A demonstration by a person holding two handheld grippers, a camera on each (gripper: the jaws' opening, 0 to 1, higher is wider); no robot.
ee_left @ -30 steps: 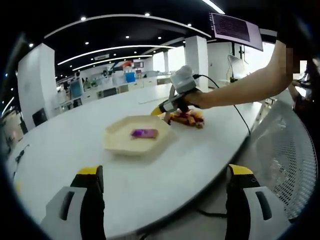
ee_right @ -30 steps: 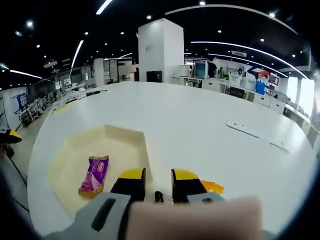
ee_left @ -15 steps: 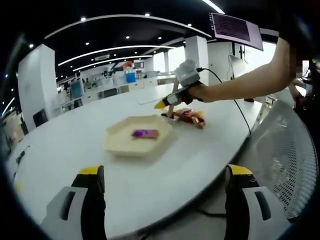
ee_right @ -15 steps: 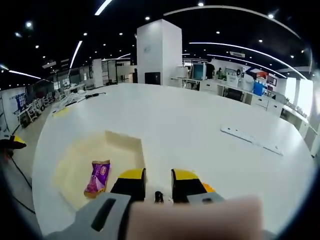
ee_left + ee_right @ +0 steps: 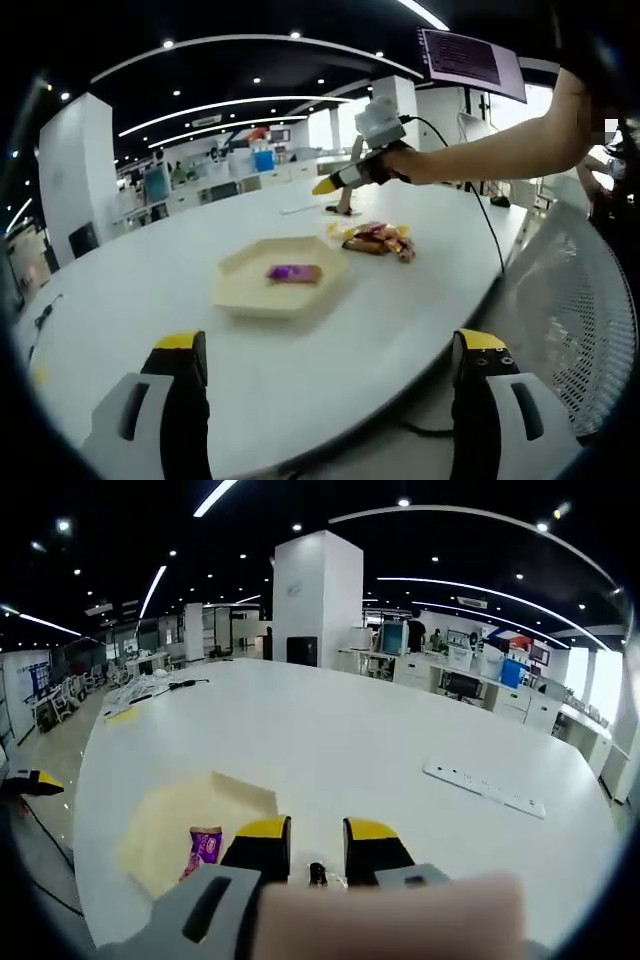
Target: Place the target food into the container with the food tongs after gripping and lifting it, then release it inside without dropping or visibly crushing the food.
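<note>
Two pairs of tongs are working over a big white bench (image 5: 300, 350). From the left gripper view, the left tongs (image 5: 330, 400) are hanging at the near edge with their yellow-tipped jaws spread wide, gripping nothing. Toward the middle of the bench a cream hexagonal tray (image 5: 240, 295) is sitting with one purple snack packet (image 5: 293, 273) lying flat inside it. Just right of the tray, closer to the bench's right edge, a small heap of orange and red snack packets (image 5: 373, 238) is lying on the surface. Above and beyond that heap, the right tongs (image 5: 325, 187) are hovering clear of the pile in a person's outstretched hand (image 5: 395, 165); their jaws are standing close together, and I cannot tell whether they are pinching anything.
</note>
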